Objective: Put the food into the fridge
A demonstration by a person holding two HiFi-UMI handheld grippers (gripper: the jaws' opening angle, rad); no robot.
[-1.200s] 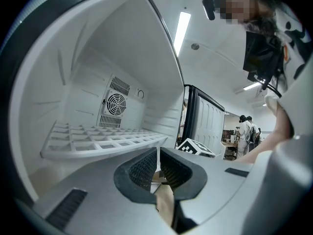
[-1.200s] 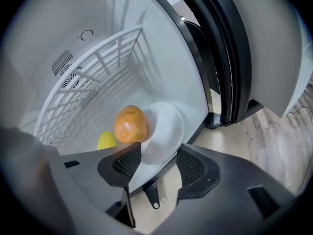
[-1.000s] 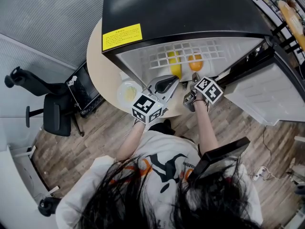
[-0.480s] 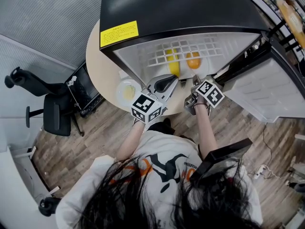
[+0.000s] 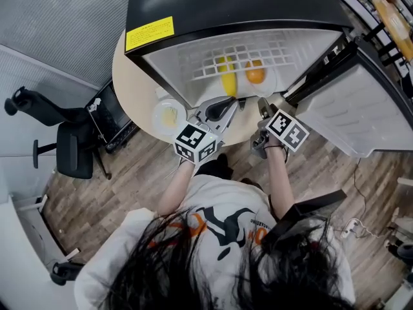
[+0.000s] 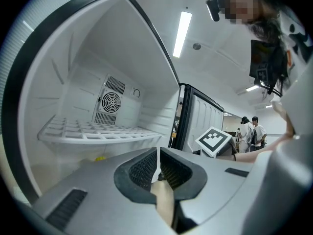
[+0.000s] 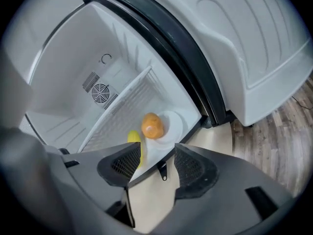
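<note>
Black on its top and white inside, the fridge (image 5: 226, 5) stands on a round beige tabletop (image 5: 139, 99) with its door (image 5: 361, 108) swung wide open to the person's right. A yellow label (image 5: 150, 33) sits on the black top near the front corner. Inside, below the white wire shelf (image 5: 213, 57), an orange (image 7: 152, 125) rests on a white plate (image 7: 175, 124) on the fridge floor, close to the front opening. A long yellow fruit (image 7: 134, 137) lies just beside the orange on its left, off the plate's middle; whether it touches the plate I cannot tell.

The left tool (image 6: 158, 166) is held in front of the fridge opening, pointing in towards the shelf and the fan grille on the back wall. Its jaws are drawn close, with only a thin slit between the ribbed pads and nothing in it. The right tool (image 7: 157, 163) hovers just outside the lower front edge of the fridge, aimed at the orange and well short of it. Its jaws stand apart and empty, and the beige tabletop and the fridge's bottom edge show through the gap.

On the tabletop to the left of the fridge sits a small white dish (image 5: 169, 115) with something pale yellow on it. A black office chair (image 5: 61, 144) stands on the wooden floor (image 5: 129, 173) further left
</note>
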